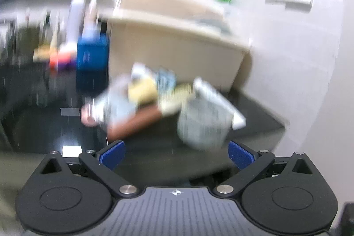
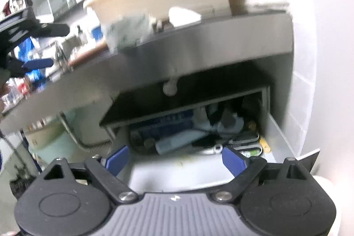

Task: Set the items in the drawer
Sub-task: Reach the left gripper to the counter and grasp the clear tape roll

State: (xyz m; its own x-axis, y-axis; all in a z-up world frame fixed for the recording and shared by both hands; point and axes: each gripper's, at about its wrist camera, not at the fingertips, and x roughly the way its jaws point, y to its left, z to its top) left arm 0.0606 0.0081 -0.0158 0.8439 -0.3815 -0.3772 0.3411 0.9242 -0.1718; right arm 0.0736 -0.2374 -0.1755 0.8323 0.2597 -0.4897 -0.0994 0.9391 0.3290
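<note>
In the left wrist view, blurred by motion, a pile of items lies on the dark counter (image 1: 44, 103): a pale packet (image 1: 201, 123), a brown flat item (image 1: 137, 121) and yellow and white packets (image 1: 143, 90). My left gripper (image 1: 177, 154) is open and empty just in front of the pile. In the right wrist view the drawer (image 2: 285, 138) under the counter stands open, with a white tube (image 2: 179, 143), a blue packet (image 2: 163, 125) and other clutter inside. My right gripper (image 2: 176, 160) is open and empty at the drawer's front. The left gripper also shows at the far left (image 2: 37, 45).
A beige box (image 1: 177, 37) stands behind the pile against the white wall. A blue box (image 1: 93, 54) and bottles (image 1: 76, 14) stand to its left. In the right wrist view a metal hose (image 2: 88, 145) hangs under the counter left of the drawer.
</note>
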